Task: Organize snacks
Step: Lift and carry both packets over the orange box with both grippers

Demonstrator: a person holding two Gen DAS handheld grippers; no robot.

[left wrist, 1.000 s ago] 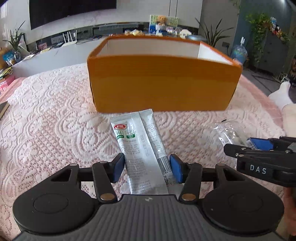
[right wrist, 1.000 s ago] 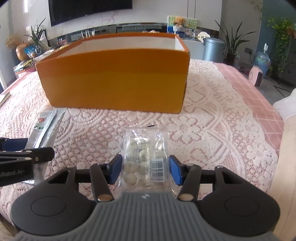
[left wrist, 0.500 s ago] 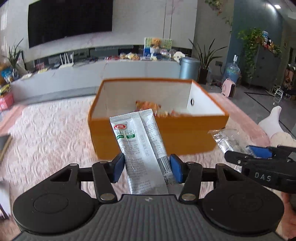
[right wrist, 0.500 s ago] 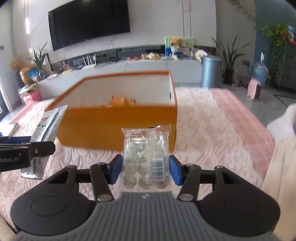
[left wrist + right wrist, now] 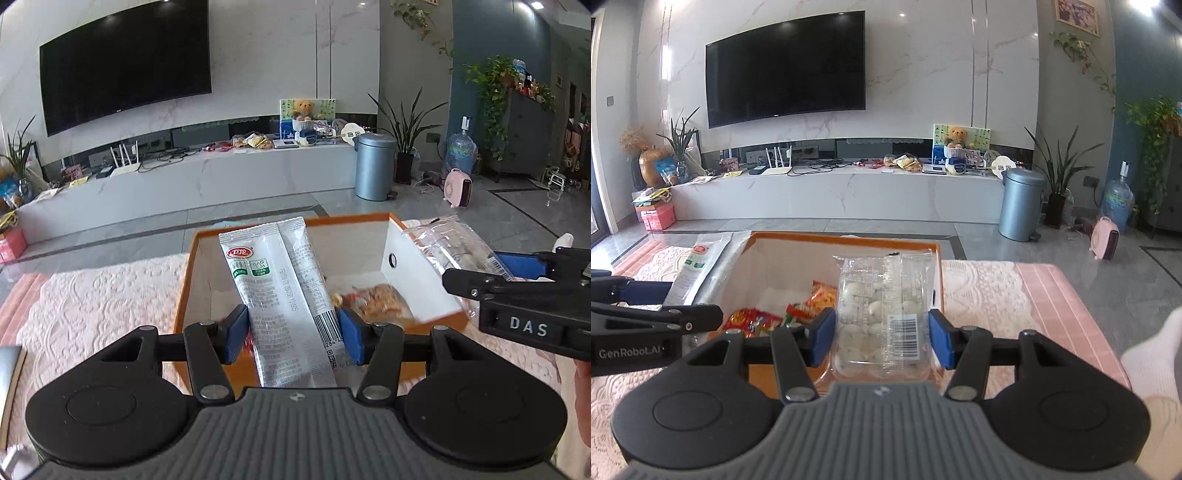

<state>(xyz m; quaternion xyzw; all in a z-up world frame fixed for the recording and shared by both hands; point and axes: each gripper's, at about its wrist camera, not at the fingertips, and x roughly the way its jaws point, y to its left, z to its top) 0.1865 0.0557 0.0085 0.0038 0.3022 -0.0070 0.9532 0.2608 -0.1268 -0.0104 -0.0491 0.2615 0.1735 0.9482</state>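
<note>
My left gripper (image 5: 291, 334) is shut on a white snack pouch (image 5: 277, 291) with a red logo, held up over the near edge of the orange box (image 5: 184, 291). The right gripper (image 5: 882, 338) is shut on a clear pack of white round candies (image 5: 882, 314) with a barcode, lifted above the same orange box (image 5: 938, 280). Inside the box lie red and orange snack packets (image 5: 757, 319). In the left wrist view the right gripper (image 5: 517, 266) and its clear pack (image 5: 443, 247) hang at the right. The pouch (image 5: 701, 262) shows at the left in the right wrist view.
The box rests on a pink lace cloth (image 5: 96, 295) over a table. Beyond it are a grey floor, a white TV bench (image 5: 849, 188), a metal bin (image 5: 1021, 203) and plants. A white-socked foot (image 5: 1152, 354) shows at the right.
Both grippers have risen with their packs from the cloth in front of the box to above its near edge. The box's inside, with snack packets, has come into view.
</note>
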